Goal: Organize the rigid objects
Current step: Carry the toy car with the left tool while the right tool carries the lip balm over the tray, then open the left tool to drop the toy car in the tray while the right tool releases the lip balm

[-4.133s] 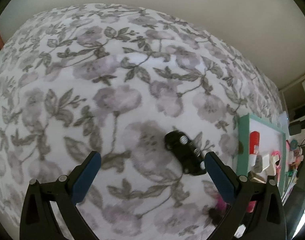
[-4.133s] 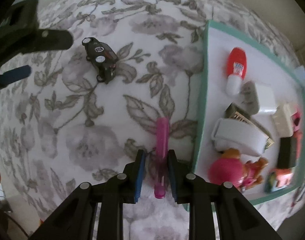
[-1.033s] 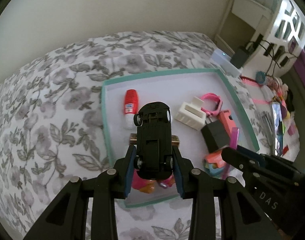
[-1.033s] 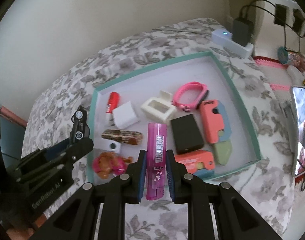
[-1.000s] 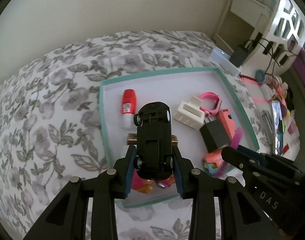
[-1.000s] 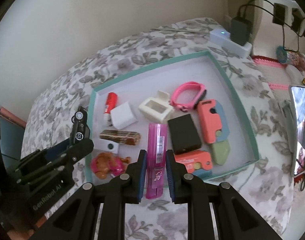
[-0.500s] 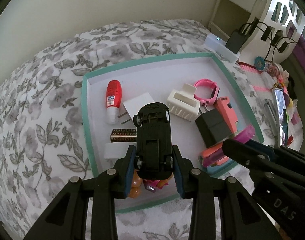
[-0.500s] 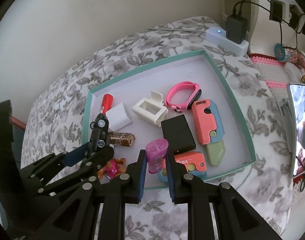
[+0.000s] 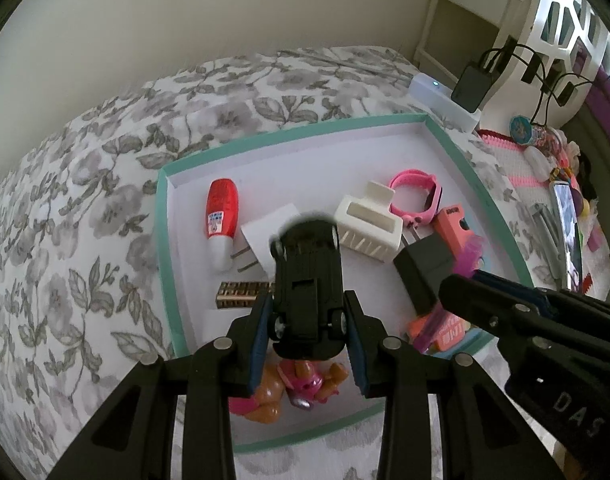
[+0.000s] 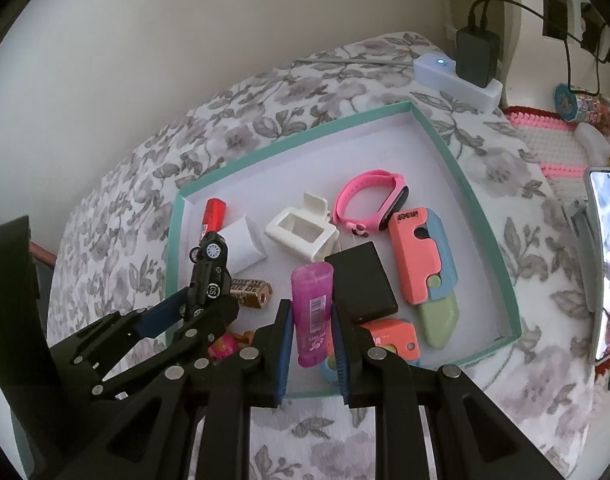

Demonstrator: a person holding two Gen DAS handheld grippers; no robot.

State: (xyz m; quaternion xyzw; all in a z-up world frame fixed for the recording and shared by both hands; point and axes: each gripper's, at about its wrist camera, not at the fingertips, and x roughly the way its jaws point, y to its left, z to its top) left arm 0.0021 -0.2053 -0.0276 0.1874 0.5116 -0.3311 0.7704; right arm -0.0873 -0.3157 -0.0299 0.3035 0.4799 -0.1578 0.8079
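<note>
Black plastic left gripper [image 9: 308, 322] clamps a black toy car [image 9: 307, 280] above the teal-rimmed white tray [image 9: 481, 196]; the right gripper [image 10: 312, 330] pinches a magenta plastic tube [image 10: 312, 312] over it. Farther in lie a black box [image 10: 363, 282] and pink wristband [image 10: 371, 196].

Your two wrist cameras are looking steeply down from close above, side by side; both are sharing the teal tray [image 9: 455, 152] [image 10: 445, 148] on the bed [image 9: 105, 184] [image 10: 153, 168].
</note>
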